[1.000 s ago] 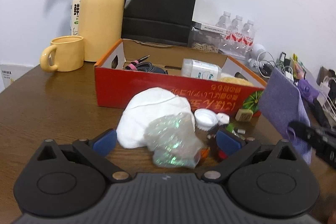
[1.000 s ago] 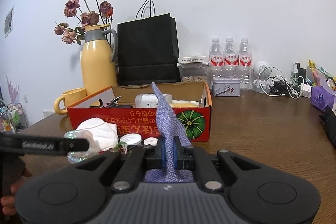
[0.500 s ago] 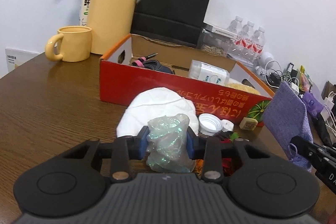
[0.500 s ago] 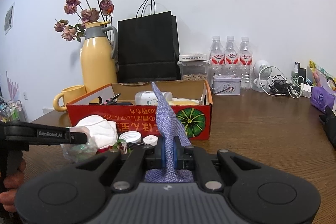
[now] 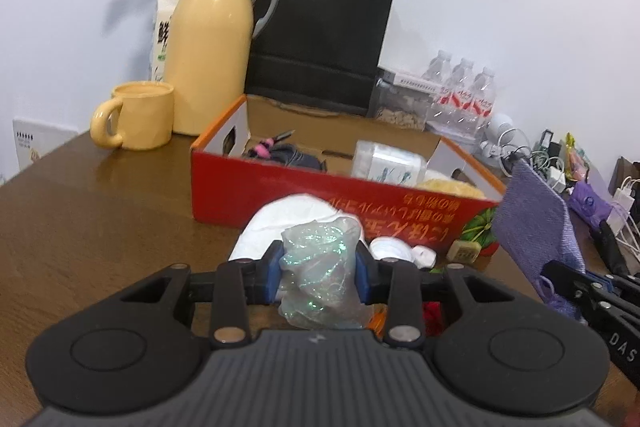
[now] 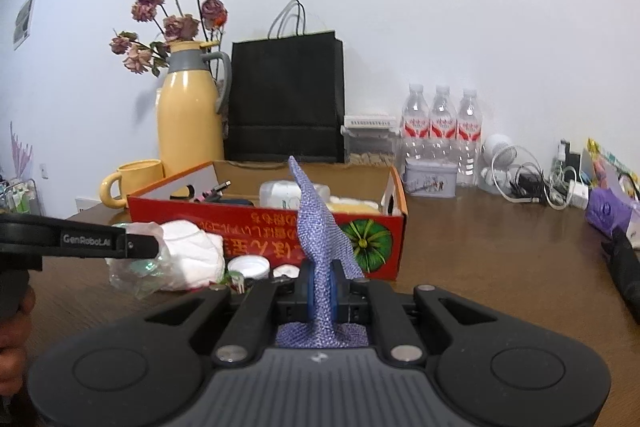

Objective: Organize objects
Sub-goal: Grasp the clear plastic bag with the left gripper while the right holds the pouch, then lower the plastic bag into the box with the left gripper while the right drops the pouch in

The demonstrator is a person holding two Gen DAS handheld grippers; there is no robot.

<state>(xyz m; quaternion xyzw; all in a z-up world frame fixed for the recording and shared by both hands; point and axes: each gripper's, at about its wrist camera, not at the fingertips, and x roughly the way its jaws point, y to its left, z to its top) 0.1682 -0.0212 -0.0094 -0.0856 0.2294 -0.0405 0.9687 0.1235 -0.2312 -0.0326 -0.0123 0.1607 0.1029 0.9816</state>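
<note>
My left gripper (image 5: 318, 263) is shut on a crumpled clear plastic bag with a green shimmer (image 5: 324, 291), its blue pads pressing both sides. Behind the bag lies a white mask-like bundle (image 5: 288, 215), in front of the red cardboard box (image 5: 280, 195). My right gripper (image 6: 322, 287) is shut on a purple woven pouch (image 6: 316, 223) that stands up between its fingers. From the right wrist view, the left gripper (image 6: 132, 247) and its bag (image 6: 132, 273) show at the left. The pouch (image 5: 536, 223) hangs at the right of the left wrist view.
White caps (image 5: 390, 251) and small clutter lie at the box's front. Behind stand a yellow jug (image 5: 208, 51), a yellow mug (image 5: 140, 115), a black paper bag (image 5: 320, 43) and water bottles (image 6: 440, 131). Cables and chargers (image 6: 528, 179) crowd the far right.
The left jaws went from wide open around the plastic bag to shut on it. The right gripper keeps its hold on the pouch and has not moved.
</note>
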